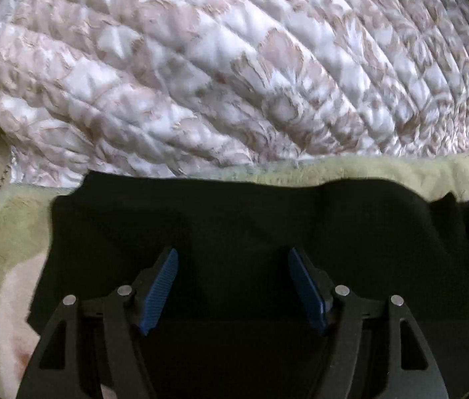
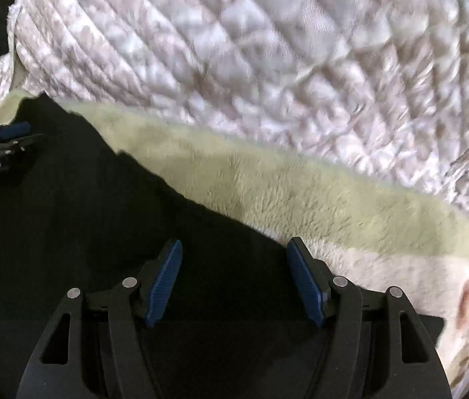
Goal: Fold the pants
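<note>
From the left wrist, the left gripper (image 1: 233, 252) hangs over the black pants (image 1: 251, 219), its two blue pads (image 1: 159, 291) standing well apart with nothing pinched between them; only dark cloth shows below the gap. The pants lie spread on a pale green fleece blanket (image 1: 367, 169), which peeks out along the far edge and at the left side, where it turns cream. Beyond the blanket is a quilt (image 1: 234, 66) in white and beige, stitched in diamonds, filling the whole upper half of the view. At the far right edge a bit of dark blue and black hardware shows, too cut off to tell what part it is. From the right wrist, the right gripper (image 2: 234, 242) is likewise spread wide, blue pads (image 2: 164, 286) apart and gripping nothing, poised above the right side of the pants (image 2: 101, 216). Here the cloth's edge runs on a slant from upper left down toward the right-hand finger, which sits just at that edge. The blanket (image 2: 334, 199) lies bare to the right, with cream and brown markings low down. The quilt (image 2: 267, 50) lies behind it. The left gripper (image 2: 12, 133) shows at the left edge, over the pants' far corner.
</note>
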